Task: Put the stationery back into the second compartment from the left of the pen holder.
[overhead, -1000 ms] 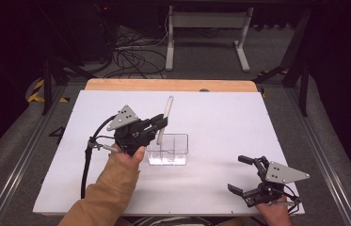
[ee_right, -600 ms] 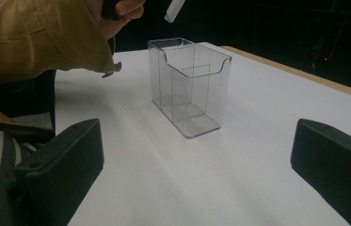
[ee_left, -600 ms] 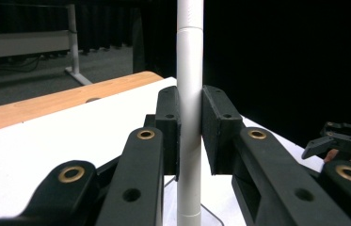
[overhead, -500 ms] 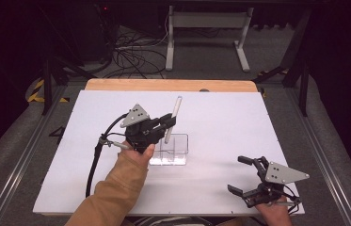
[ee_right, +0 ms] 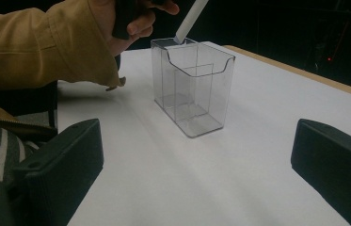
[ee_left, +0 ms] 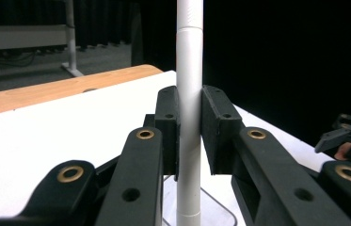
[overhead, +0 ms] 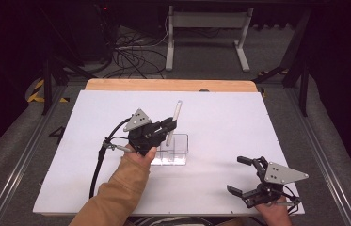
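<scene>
Our left tool (overhead: 169, 126) grips the white pen (overhead: 172, 123), its tip just above the clear box (overhead: 175, 150). Dropping it in is left. Our right tool (overhead: 246, 176) rests open, well apart.

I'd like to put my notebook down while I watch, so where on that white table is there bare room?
Most of the white table is bare: the far strip by the wooden edge, the left side, and the stretch between the clear box and the right gripper. It's crowded at the middle, where the left gripper holds a white pen over the box.
</scene>
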### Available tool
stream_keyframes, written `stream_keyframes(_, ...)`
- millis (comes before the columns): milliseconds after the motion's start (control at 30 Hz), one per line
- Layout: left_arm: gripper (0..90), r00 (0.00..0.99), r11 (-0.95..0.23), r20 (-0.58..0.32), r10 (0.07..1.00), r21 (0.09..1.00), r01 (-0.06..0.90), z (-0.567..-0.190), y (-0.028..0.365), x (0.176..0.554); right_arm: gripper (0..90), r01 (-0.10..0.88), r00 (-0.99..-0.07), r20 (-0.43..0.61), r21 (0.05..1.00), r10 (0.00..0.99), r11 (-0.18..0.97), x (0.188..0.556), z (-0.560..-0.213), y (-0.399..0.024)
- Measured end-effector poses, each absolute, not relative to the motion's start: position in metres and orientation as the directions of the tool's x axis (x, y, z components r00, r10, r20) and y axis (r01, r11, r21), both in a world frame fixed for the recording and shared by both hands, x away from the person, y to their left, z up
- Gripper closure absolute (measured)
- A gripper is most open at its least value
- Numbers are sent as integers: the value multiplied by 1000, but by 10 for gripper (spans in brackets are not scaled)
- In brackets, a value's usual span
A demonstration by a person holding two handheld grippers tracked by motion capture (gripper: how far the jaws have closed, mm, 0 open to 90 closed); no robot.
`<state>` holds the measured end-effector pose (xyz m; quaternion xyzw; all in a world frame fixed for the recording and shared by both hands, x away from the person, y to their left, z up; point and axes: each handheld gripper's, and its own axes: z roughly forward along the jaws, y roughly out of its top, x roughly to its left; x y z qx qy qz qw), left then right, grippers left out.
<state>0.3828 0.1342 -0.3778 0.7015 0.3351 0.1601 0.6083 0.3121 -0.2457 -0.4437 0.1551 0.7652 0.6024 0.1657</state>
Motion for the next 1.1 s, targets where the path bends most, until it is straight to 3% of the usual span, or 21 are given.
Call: stream_keyframes(1100,780,691,-98,-131,711,955,282,-402,137,373,35,31,-901,-71,973,429,227,311,-443,-244)
